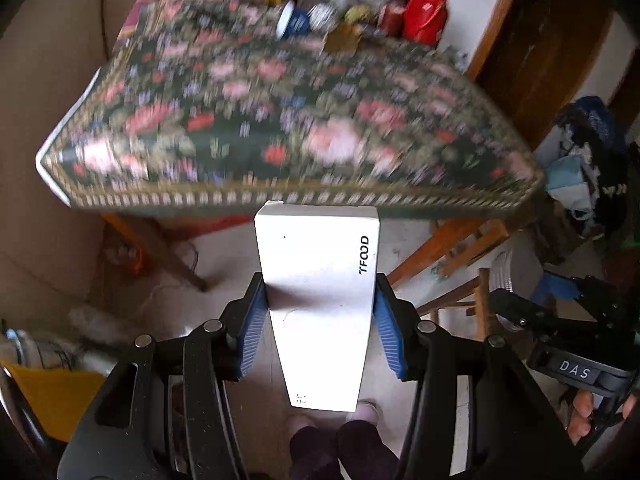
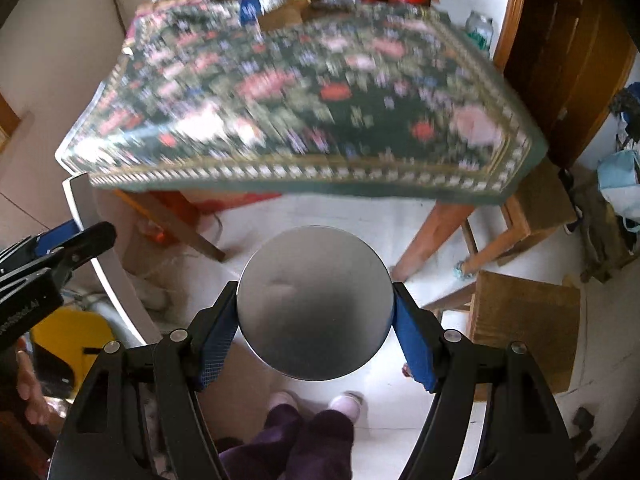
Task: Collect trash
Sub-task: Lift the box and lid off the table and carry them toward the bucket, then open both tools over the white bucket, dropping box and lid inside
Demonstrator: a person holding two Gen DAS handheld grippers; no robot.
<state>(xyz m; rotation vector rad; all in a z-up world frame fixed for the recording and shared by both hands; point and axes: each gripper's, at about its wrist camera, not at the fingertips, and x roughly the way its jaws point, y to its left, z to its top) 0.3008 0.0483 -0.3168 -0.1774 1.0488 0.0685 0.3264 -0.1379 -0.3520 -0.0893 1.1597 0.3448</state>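
My left gripper (image 1: pixel 320 312) is shut on a white carton box (image 1: pixel 318 280) printed "TFOOD", held off the floor in front of the table's near edge. The same box shows as a white edge in the right wrist view (image 2: pixel 100 264), with the left gripper (image 2: pixel 60 252) beside it at the left. My right gripper (image 2: pixel 316 312) is shut on a round grey metal tin (image 2: pixel 316 304), its flat face toward the camera. The right gripper also shows in the left wrist view (image 1: pixel 532 312) at the right edge.
A table with a dark floral cloth (image 1: pixel 280 120) stands ahead, blurred, with jars, bottles and a red jug (image 1: pixel 424 12) at its far side. Wooden stools (image 2: pixel 524 320) stand at the right. A yellow bin (image 2: pixel 68 344) sits low left. The person's feet (image 2: pixel 344 404) are below.
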